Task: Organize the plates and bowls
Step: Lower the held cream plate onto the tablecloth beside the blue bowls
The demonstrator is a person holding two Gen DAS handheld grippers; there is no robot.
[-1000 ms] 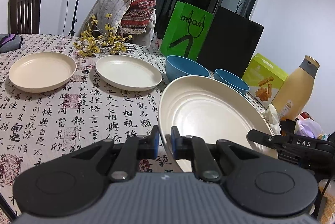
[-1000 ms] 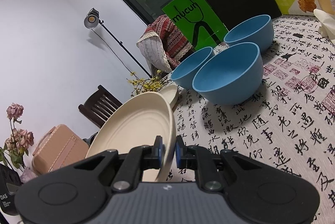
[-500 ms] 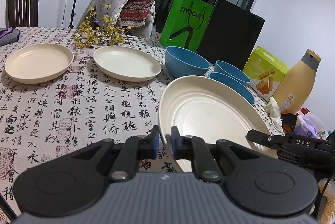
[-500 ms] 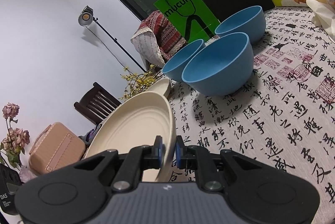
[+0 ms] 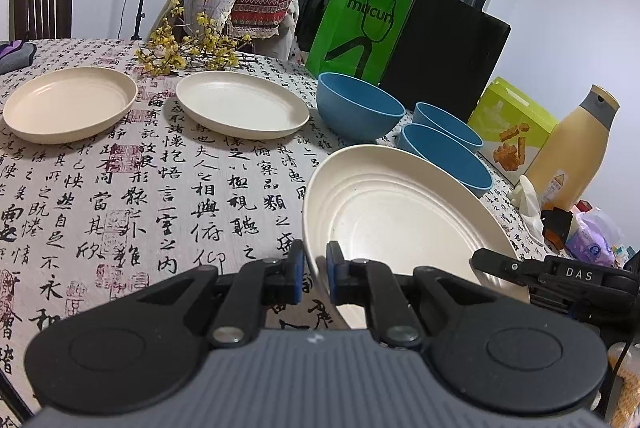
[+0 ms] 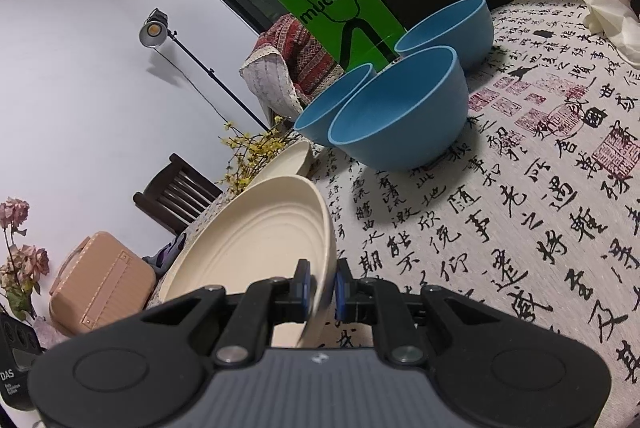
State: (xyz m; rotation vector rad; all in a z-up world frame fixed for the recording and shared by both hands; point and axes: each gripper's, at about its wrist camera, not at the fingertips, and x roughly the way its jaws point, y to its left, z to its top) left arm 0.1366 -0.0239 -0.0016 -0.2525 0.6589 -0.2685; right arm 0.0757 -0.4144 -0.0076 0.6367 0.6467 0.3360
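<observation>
Tilted cream plate [image 5: 400, 211], rim clamped

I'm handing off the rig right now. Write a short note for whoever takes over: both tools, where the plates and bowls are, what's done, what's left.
Left tool: shut on the near left rim of the held plate.
Right tool: shut on the same plate's opposite rim; the plate is tilted.
On the tablecloth: two plates apart, far-left plate and middle plate; three blue bowls, big bowl and two smaller, none nested.
Done: nothing stacked yet.
Left: probably set the held plate on another, stack the third, nest the bowls.
</observation>
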